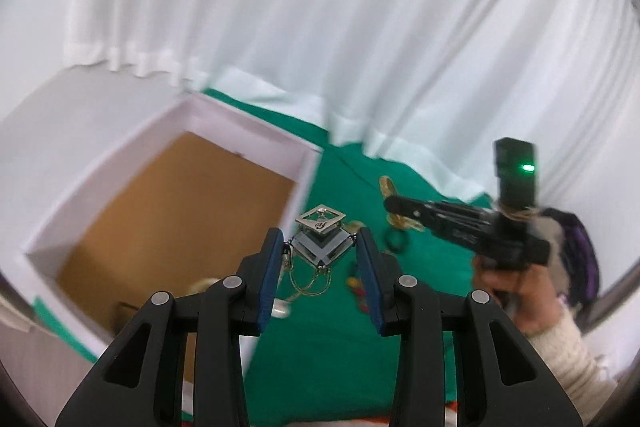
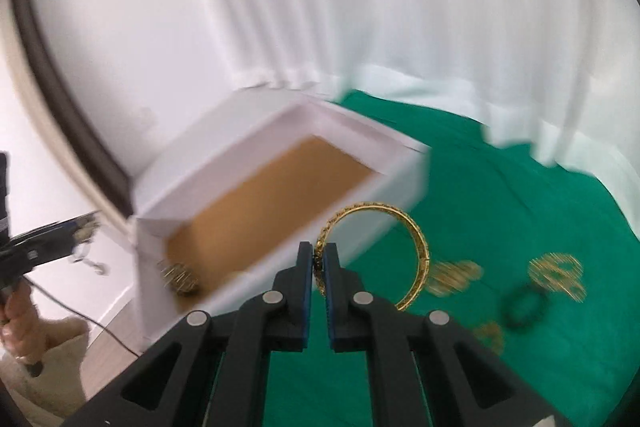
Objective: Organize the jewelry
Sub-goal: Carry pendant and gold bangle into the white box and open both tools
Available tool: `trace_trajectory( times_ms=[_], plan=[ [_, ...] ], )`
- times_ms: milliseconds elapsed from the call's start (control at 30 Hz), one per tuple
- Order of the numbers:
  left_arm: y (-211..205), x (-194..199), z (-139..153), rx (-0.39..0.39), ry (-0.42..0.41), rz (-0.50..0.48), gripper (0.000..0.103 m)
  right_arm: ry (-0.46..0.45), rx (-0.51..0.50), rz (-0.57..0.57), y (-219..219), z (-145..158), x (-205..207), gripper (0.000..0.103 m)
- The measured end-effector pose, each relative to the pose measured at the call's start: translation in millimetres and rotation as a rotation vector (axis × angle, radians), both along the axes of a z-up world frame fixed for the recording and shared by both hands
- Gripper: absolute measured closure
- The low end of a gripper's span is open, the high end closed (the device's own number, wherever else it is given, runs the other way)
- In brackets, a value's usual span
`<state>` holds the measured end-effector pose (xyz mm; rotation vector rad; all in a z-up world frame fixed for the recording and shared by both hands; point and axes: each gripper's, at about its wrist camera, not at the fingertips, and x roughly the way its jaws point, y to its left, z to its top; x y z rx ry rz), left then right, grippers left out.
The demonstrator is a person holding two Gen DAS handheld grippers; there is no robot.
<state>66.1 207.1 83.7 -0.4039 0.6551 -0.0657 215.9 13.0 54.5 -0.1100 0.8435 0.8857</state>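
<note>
Holding two pieces at once, we have the left gripper pinching a square silver pendant by its side corners, its blue pads spread only as far as the pendant is wide; a thin chain hangs down in loops beneath it; the pendant sits in the air just right of the white box, over the green cloth; the box stands open at the left, its brown floor showing; our right gripper has its fingers pressed nearly together on the rim of a gold bangle, which stands upright on edge and curves away to the right of the fingertips; the bangle is lifted just off the near right wall of the box, above the cloth; inside the box, at its near left corner, lies a blurred gold piece; on the cloth to the right lie two gold filigree earrings, a small dark ring near them, and another small gold piece close to us; white curtains hang behind everything; motion blur softens the box edges and the smaller pieces, so we cannot tell their finer details
</note>
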Motion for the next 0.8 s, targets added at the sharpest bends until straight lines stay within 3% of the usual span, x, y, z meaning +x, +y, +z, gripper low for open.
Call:
trace_trajectory(
  times_ms=[100, 233, 500, 667, 733, 767, 800],
  plan=[
    [27.8, 5.8, -10.7, 0.022, 0.030, 0.067, 0.066, -0.017, 0.010, 0.079, 48.0, 6.2, -8.4, 0.098],
    [63.5, 27.6, -47.2, 0.045, 0.112, 0.148, 0.066, -0.014, -0.032, 0.143, 111.3, -2.5, -7.0, 0.098],
    [115.1, 69.9, -129.4, 0.013, 0.286, 0.224, 0.066, 0.069, -0.222, 0.165, 197.3, -92.9, 28.8, 0.097],
    [124.4, 82.0, -154.4, 0.055, 0.348, 0.266, 0.063, 0.091, -0.245, 0.122, 215.1, -126.0, 39.1, 0.095],
    [128.5, 84.6, -159.1, 0.072, 0.365, 0.298, 0.047, 0.113, -0.224, 0.096, 215.9, -128.0, 42.6, 0.080],
    [129.5, 82.4, -158.6, 0.073, 0.363, 0.312, 0.039, 0.129, -0.211, 0.084, 214.7, -128.1, 43.9, 0.063],
    [129.6, 78.2, -157.2, 0.071, 0.352, 0.323, 0.037, 0.134, -0.183, 0.068, 210.4, -124.2, 43.8, 0.060]
  ],
)
